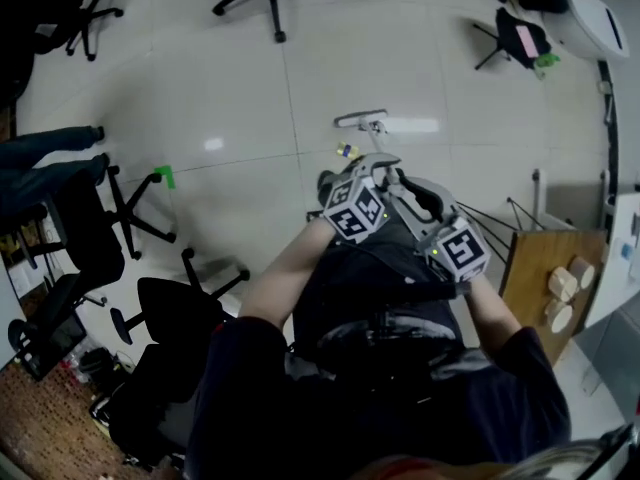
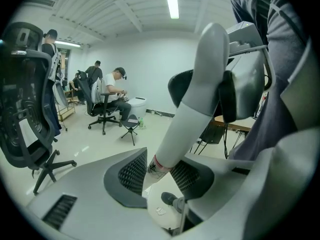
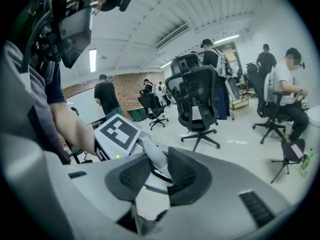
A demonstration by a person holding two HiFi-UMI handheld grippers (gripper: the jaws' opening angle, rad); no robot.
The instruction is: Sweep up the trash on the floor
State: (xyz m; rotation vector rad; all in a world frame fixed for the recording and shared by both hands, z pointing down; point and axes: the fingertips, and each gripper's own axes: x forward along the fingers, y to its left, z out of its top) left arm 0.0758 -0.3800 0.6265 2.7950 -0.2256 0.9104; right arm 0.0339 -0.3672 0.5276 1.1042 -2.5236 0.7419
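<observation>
**Sweeper handle in a two-handed grip; trash on the floor ahead**

Left hand-held gripper [image 2: 160, 174]: jaws clamped on the white, smooth, round sweeper handle [image 2: 195, 99], low on the shaft.
Right hand-held gripper [image 3: 152, 170]: clamped on the same handle, farther up.
Pale narrow sweeper head [image 1: 360, 120]: out ahead on the glossy pale tiled floor [image 1: 250, 98], in its open middle.
Small yellow-and-dark scrap of trash [image 1: 347, 151]: just beside that head.
Handling, judged: handle light, stiff and slick, likely to twist, so keep the two grips well apart. Scrap light, apt to skitter.
</observation>
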